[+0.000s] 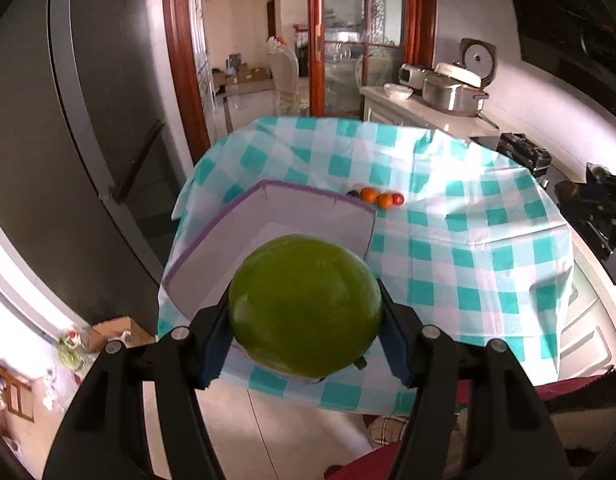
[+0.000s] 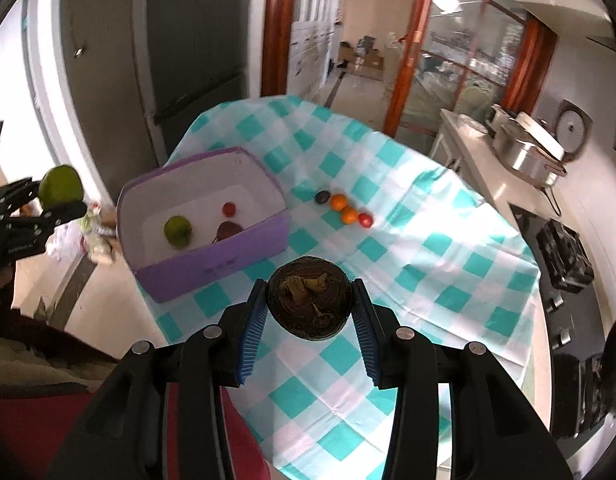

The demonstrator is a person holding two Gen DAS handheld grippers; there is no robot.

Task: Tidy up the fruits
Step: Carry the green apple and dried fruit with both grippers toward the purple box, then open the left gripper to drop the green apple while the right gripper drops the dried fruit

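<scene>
Currently: left gripper jaws clamp round smooth green fruit, firm, slippery, held at nine-and-three; right gripper jaws clamp dark round mangosteen, hard-shelled.

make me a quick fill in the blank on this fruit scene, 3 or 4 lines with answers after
1. The left tool is shut on a big ____ fruit.
2. The purple box already holds ____ fruits.
3. The loose fruits on the checked cloth include ____ oranges.
4. The right tool grips a dark round fruit above the ____.

Missing words: green; three; two; cloth
</scene>
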